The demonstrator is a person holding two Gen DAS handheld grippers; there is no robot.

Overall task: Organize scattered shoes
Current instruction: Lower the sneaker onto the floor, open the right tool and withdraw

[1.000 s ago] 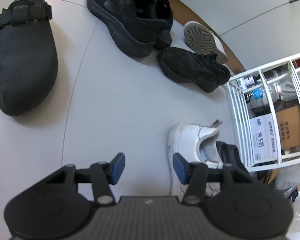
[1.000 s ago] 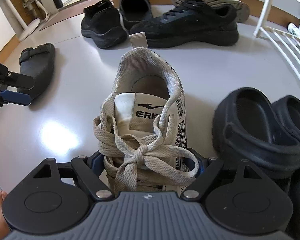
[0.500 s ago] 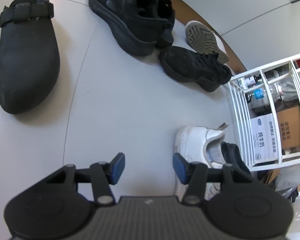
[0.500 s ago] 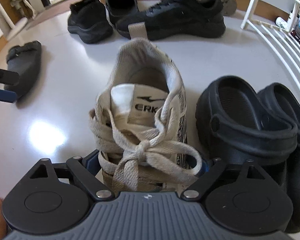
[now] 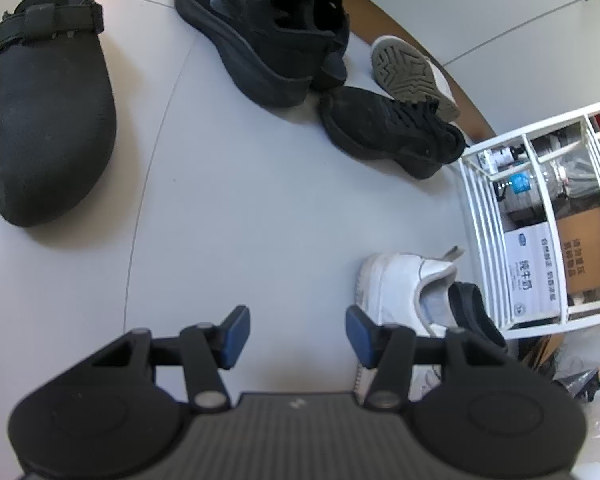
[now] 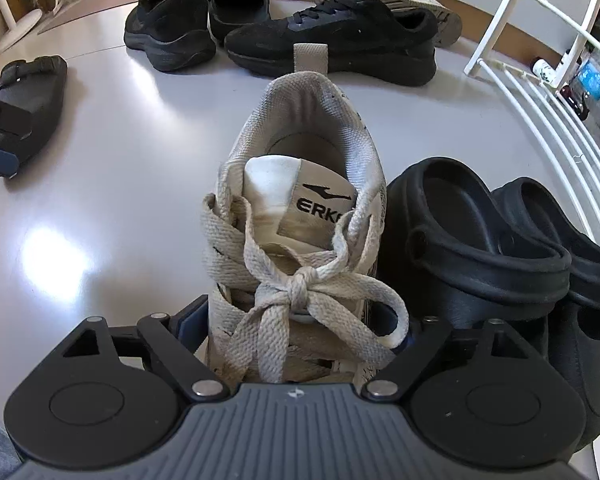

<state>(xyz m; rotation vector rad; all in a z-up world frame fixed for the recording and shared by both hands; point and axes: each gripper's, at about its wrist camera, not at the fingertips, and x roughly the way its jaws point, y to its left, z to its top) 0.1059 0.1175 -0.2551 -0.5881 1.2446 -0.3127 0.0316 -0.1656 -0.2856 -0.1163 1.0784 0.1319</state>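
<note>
Left claw (image 5: 298, 334): jaws parted about halfway, blue pads bare, nothing between them; only pale grey floor (image 5: 240, 220) beneath.
Left of left claw: black rubber clog with buckled strap (image 5: 48, 108), toe toward camera, lying alone, well apart from the rest.
Ahead of left claw: chunky black suede trainer (image 5: 260, 40), then slimmer black lace-up trainer (image 5: 388, 128), then upturned grey-soled shoe (image 5: 412, 68) against the skirting; all well apart from the pads.
Right of left claw: white leather lace-up sneaker (image 5: 400, 284), just beside the right pad, heel away from camera.
Right claw (image 6: 296, 332): spread wide astride the sneaker's laced forefoot, jaws closing; pads hidden low on either flank, contact not readable.
Sneaker in right view (image 6: 300, 208): off-white, frayed grey laces, sole seemingly on the floor; long axis straight along the claw's pointing line, heel and pull tab far, toe under the claw body.
Right of sneaker: pair of black foam clogs (image 6: 480, 240), nearer one touching or nearly touching the sneaker's right flank.
Far right: white wire rack (image 6: 540, 92).
Nearer hand: right, plainly; left idle and off to the side.
Key relation: grip taken across the width, at right angles to the length; little room for the right jaw against the clog. Likely step: setting the sneaker parallel beside the pair.
</note>
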